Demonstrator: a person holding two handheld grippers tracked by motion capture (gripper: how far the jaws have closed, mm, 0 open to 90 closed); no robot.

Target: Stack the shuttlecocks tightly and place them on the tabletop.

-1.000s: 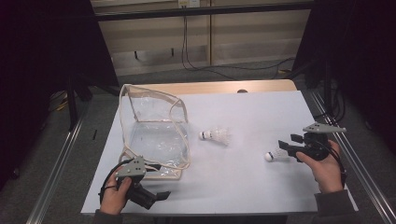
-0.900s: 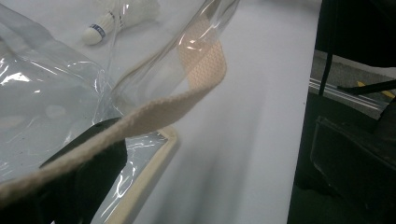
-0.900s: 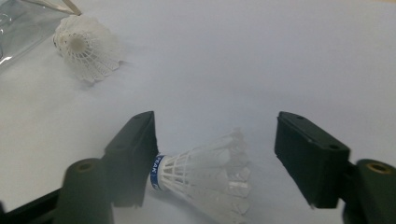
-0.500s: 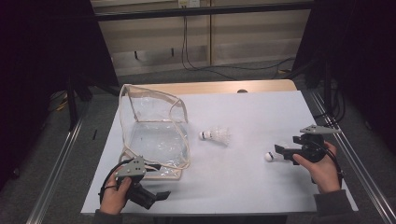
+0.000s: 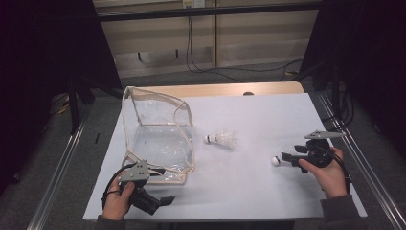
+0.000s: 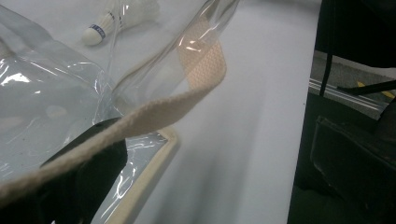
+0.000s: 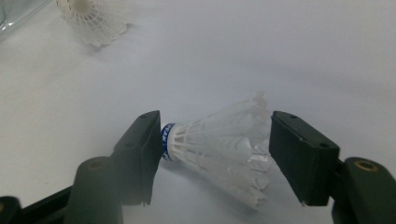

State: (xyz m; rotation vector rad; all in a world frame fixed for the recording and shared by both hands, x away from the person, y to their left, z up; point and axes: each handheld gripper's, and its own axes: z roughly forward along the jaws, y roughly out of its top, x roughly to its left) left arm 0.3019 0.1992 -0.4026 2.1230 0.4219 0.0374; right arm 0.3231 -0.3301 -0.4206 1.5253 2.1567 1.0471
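A white feather shuttlecock [image 7: 219, 149] lies lengthwise between the jaws of my right gripper [image 7: 212, 156]. One pad sits against its blue-banded cork end and the other against the feather tips. The jaws have just been closing on it. From above, that gripper [image 5: 282, 159] holds the shuttlecock [image 5: 276, 161] low over the table's right side. A second shuttlecock [image 5: 224, 139] lies mid-table beside a clear plastic bag [image 5: 160, 129] with cream trim. My left gripper [image 5: 160, 201] rests at the bag's near edge. The bag's cream strap [image 6: 154, 114] crosses over one black jaw, and the jaw gap is hidden.
The white tabletop [image 5: 268, 115] ends close in front of both hands. A metal rail [image 5: 62, 172] runs along the left side, and another runs along the right. Dark floor and cables lie beyond the far edge.
My right hand has shifted slightly around the shuttlecock, which stays in the same spot. The left hand, the bag and the middle shuttlecock have not moved.
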